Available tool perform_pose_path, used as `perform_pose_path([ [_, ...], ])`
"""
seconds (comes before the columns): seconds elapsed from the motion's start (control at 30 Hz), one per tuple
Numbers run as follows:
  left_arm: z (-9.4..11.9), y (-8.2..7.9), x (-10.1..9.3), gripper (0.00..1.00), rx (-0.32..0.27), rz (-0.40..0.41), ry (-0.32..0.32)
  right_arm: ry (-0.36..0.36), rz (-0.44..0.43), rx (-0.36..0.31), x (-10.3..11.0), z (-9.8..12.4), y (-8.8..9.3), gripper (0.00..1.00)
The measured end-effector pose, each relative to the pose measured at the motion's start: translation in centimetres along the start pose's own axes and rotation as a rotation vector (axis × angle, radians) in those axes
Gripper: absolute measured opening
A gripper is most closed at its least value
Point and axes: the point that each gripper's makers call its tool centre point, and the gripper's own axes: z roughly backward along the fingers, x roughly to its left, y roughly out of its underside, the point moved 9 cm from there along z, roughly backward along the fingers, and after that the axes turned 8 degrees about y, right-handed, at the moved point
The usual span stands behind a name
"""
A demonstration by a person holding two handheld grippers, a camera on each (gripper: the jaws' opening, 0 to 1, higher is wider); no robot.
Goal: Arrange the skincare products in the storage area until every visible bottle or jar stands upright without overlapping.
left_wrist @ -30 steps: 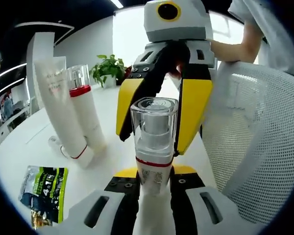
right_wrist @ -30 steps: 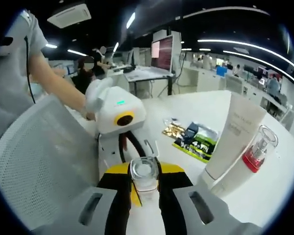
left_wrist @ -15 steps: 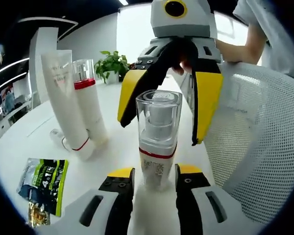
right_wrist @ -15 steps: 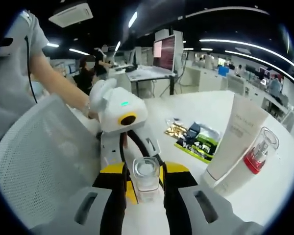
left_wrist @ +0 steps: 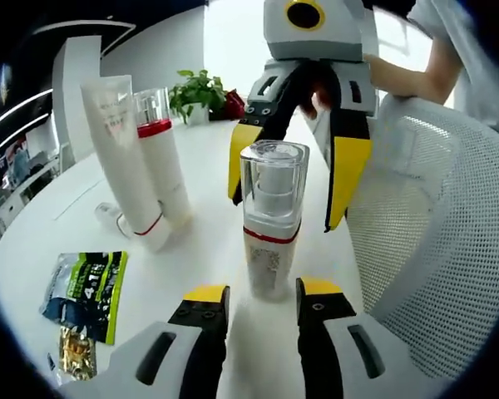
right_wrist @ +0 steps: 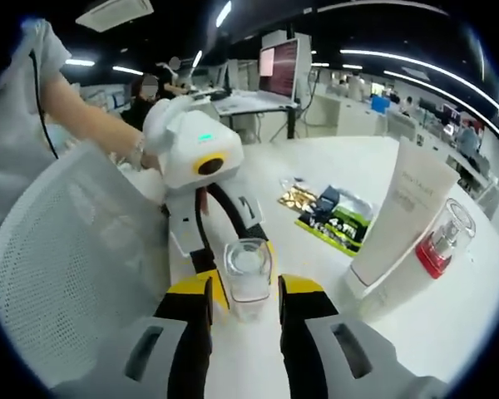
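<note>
Both grippers have let go of the pump bottle [left_wrist: 271,220]: left gripper [left_wrist: 258,298] and right gripper [right_wrist: 241,293] now stand open, drawn back. It stands upright alone on the white table [left_wrist: 75,224], so this bottle seems placed.

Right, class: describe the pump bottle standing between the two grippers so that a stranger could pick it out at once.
On the round white table, beside the white mesh chair, a white pump bottle with a clear square cap and thin red band stands upright alone. Unlike the leaning white tube and red-collared bottle, nothing touches it.
</note>
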Motion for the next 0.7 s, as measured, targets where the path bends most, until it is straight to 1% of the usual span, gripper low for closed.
perform_pose_path([
  [0.1, 0.3, 0.2, 0.1, 0.29, 0.009, 0.006, -0.006, 0.003, -0.001, 0.023, 0.1, 0.0, 0.3, 0.31],
  [0.2, 0.3, 0.2, -0.2, 0.29, 0.020, 0.011, -0.007, 0.005, -0.027, 0.052, 0.0, -0.1, 0.9, 0.30],
  [0.27, 0.3, 0.0, -0.4, 0.28, 0.034, 0.003, -0.008, 0.016, -0.016, 0.082, -0.1, -0.2, 1.4, 0.29],
  [0.37, 0.2, -0.4, -0.6, 0.26, 0.042, -0.004, -0.006, 0.008, -0.035, 0.105, -0.1, -0.2, 1.8, 0.28],
  [0.47, 0.1, -0.7, -0.5, 0.23, 0.049, -0.005, -0.002, 0.028, -0.035, 0.120, -0.3, 0.2, 1.9, 0.25],
  [0.6, 0.0, -1.0, -0.8, 0.21, 0.063, -0.010, 0.013, 0.010, -0.036, 0.161, -0.1, 0.3, 2.1, 0.22],
  [0.7, 0.0, -1.0, -0.9, 0.19, 0.081, -0.013, 0.020, -0.032, -0.024, 0.189, 0.5, -0.1, 2.3, 0.18],
])
